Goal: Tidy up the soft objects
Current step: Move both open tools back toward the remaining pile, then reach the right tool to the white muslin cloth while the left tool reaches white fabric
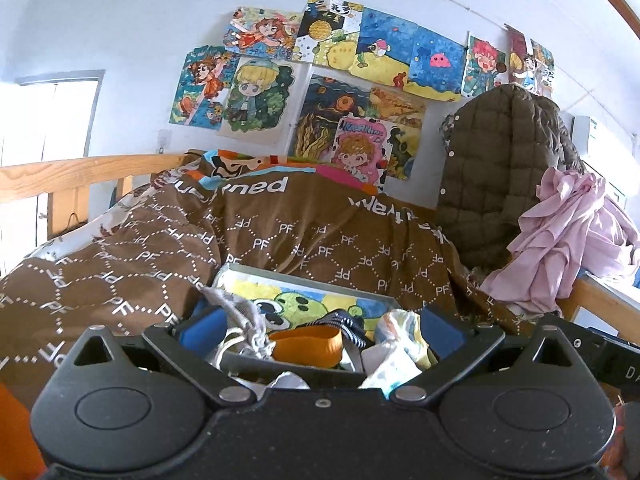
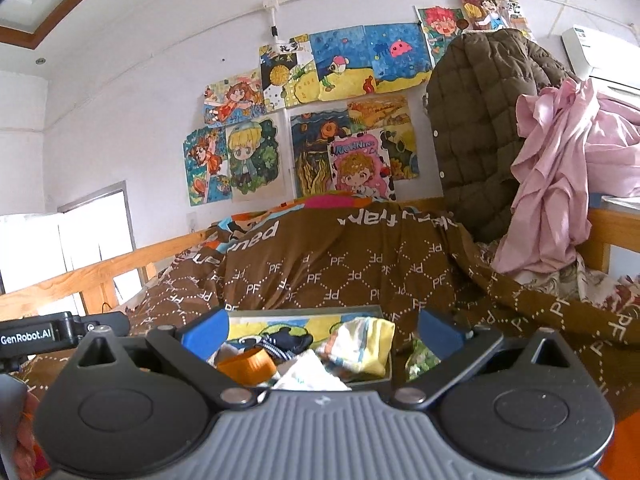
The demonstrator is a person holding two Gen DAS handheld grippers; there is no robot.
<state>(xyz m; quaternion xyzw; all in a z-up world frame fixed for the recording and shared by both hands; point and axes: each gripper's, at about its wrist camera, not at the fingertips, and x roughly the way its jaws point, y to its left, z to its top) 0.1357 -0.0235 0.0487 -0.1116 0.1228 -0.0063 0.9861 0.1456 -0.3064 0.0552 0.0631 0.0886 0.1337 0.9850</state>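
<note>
My left gripper (image 1: 320, 334): spread wide, holding nothing.
My right gripper (image 2: 320, 334): also wide apart, empty.
Box (image 1: 308, 280): just ahead of both grippers on the brown quilt (image 1: 280, 236), cartoon-printed inside.
Soft things: orange band (image 1: 306, 344), navy striped piece (image 1: 340, 320), pale patterned cloths (image 2: 360, 344), crumpled together in the box.

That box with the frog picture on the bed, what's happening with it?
A person holds a hand-held gripper in each hand over the gray box sitting on the brown PF-print blanket. Both the left hand-held gripper and the right hand-held gripper are open and hold nothing. Inside the box lie small soft things: an orange band, a navy striped piece and a yellow-and-white cloth. The sorting looks unfinished.
</note>
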